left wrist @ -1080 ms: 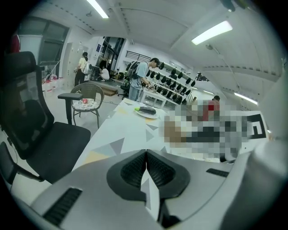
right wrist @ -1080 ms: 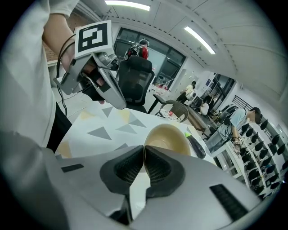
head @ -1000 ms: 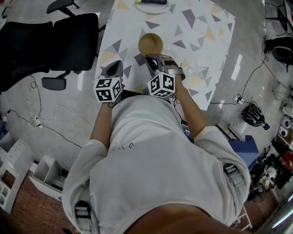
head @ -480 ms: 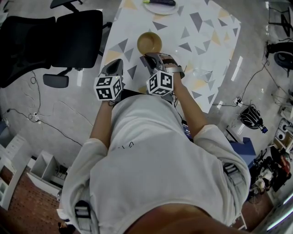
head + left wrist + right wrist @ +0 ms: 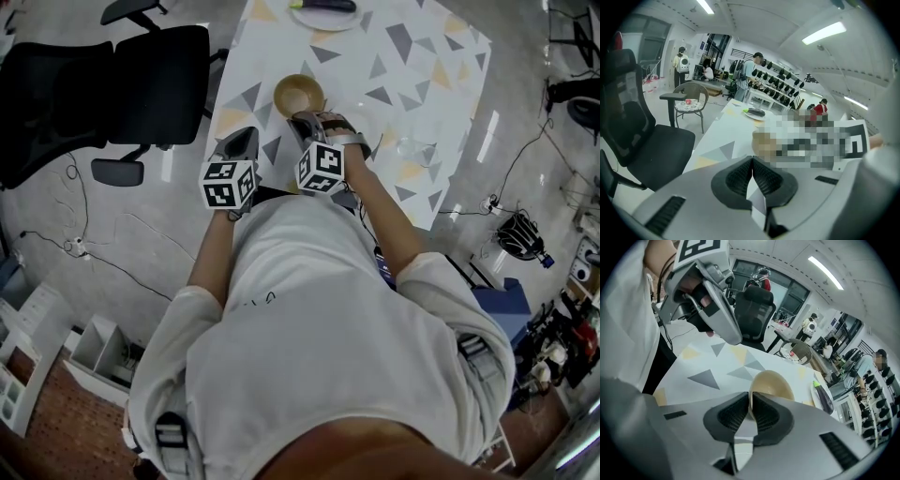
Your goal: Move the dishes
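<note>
Right gripper view: right gripper (image 5: 751, 397), jaws just opening, pinches bowl (image 5: 774, 382) rim.

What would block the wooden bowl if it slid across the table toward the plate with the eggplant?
Nothing visible. Between the wooden bowl and the plate holding the eggplant, only bare patterned table shows in the head view and the right gripper view.

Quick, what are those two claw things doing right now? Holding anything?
Left gripper: closed, nothing between its jaws.
Right gripper: closed on the near rim of the tan bowl.
</note>
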Tool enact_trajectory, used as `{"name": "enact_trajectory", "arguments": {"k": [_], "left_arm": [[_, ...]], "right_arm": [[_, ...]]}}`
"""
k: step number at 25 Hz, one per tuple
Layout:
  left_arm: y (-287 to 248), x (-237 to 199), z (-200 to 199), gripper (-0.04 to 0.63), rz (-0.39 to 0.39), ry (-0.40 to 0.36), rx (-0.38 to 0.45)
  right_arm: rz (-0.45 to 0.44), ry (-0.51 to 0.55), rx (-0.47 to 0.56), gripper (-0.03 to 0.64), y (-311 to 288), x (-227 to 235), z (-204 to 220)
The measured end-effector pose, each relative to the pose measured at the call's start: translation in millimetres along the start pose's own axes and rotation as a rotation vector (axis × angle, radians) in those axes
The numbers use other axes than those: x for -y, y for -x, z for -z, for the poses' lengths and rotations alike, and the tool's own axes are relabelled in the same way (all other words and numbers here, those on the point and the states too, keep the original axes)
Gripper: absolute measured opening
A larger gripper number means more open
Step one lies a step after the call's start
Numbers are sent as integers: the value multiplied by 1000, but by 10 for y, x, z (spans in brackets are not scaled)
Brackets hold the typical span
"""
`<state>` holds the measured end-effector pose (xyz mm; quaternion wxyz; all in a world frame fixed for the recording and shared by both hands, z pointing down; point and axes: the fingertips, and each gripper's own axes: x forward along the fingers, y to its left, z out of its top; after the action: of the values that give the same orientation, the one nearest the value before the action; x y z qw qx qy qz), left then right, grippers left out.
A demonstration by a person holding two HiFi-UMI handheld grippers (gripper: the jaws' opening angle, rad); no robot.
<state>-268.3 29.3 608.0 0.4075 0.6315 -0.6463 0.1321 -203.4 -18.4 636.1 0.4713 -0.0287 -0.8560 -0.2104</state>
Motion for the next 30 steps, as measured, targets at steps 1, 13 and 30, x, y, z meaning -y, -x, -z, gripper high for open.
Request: {"name": "enact_trajectory", "arguments": {"k": [1,13,30], "left_arm": [[-10,21,-8,20,5,-5,-2],[-190,438,-42,20,94,-108,-48],[-495,1736,145,20,272,-302,-113]], "right_arm": [[-4,-20,6,29,9,-4,0],[56,-410,110,76,414,36,282],[319,-938,176,-3,1449,5,1377]]}}
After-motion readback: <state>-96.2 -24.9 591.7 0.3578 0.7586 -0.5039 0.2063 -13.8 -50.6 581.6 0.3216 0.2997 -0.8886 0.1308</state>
